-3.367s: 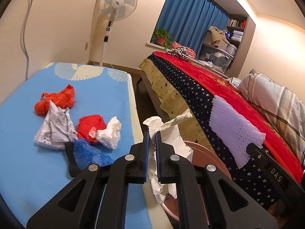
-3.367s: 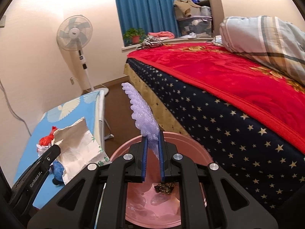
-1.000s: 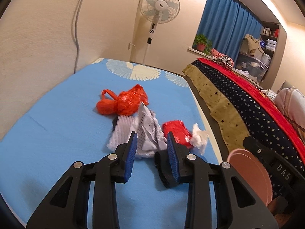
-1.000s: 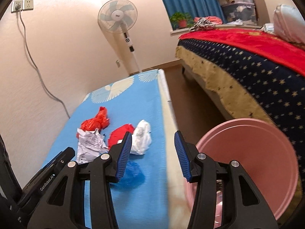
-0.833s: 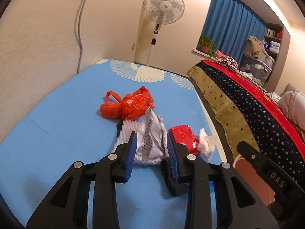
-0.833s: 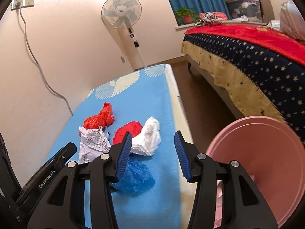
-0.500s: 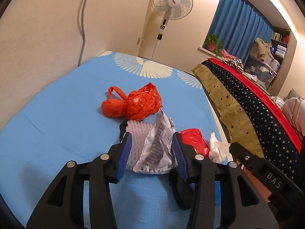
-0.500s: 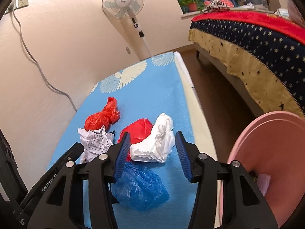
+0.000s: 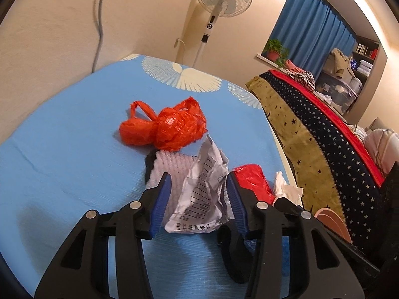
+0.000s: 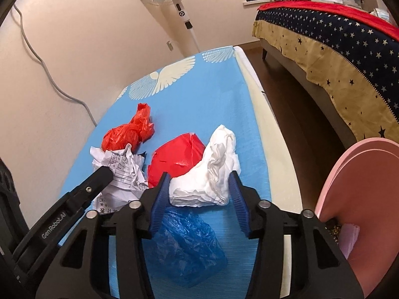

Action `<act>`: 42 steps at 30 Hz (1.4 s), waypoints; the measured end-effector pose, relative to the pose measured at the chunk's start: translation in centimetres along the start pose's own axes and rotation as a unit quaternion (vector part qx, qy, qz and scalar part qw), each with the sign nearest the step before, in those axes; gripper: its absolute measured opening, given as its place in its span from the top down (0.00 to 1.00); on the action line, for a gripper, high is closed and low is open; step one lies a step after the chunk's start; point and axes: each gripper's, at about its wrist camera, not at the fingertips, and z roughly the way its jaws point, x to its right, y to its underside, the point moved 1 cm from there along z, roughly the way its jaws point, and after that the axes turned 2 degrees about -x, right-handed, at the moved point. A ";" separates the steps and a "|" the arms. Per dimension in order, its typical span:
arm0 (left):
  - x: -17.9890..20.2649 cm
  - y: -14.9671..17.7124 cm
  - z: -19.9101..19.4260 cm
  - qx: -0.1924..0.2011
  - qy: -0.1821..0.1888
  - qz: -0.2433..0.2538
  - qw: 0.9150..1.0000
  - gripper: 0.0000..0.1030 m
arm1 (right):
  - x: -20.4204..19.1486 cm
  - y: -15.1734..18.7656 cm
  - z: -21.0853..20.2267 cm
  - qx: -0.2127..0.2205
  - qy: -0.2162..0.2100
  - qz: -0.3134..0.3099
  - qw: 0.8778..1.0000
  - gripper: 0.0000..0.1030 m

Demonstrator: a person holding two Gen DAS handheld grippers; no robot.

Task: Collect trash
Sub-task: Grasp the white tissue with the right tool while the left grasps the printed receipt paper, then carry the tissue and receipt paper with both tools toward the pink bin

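Note:
Trash lies on a blue mattress. My left gripper is open, its jaws on either side of a crumpled printed paper that lies on white foam netting. An orange plastic bag lies beyond. My right gripper is open around a crumpled white paper wad. A red bag lies left of the wad and a blue plastic bag lies under the right gripper. The printed paper and orange bag also show there.
A pink bin stands on the floor right of the mattress, with some trash inside. A bed with a starred cover runs along the right. A standing fan and a wall cable are behind the mattress.
Both grippers let go of their earlier trash at the bin, swung left over the mattress and moved closer: the left now brackets the printed paper, the right the white wad.

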 end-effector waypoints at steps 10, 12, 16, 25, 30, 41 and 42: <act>0.5 0.2 -0.5 -0.005 0.008 0.016 1.000 0.94 | -0.8 0.1 -1.4 0.010 -0.006 -0.026 1.000 0.83; 0.9 0.1 -1.1 0.004 0.000 0.029 1.000 0.95 | -0.9 -0.1 -2.2 0.017 -0.007 -0.028 0.999 0.83; 1.0 -0.2 -2.5 0.021 -0.002 0.036 0.999 0.95 | -1.3 -0.2 -3.7 0.032 -0.009 -0.031 0.999 0.83; 1.1 -0.3 -5.6 0.046 -0.004 0.044 0.998 0.95 | -1.7 0.5 -7.1 0.050 -0.008 -0.037 0.998 0.83; 1.3 0.0 -7.1 0.052 -0.005 0.047 0.998 0.95 | -2.0 1.0 -9.0 0.060 -0.007 -0.044 0.997 0.83; 2.2 1.1 -8.8 0.053 -0.001 0.057 0.997 0.95 | -1.5 1.9 -12.8 0.080 0.006 -0.055 0.995 0.83; 2.4 1.2 -8.9 0.053 0.000 0.059 0.997 0.95 | -1.5 2.0 -13.1 0.082 0.009 -0.055 0.995 0.83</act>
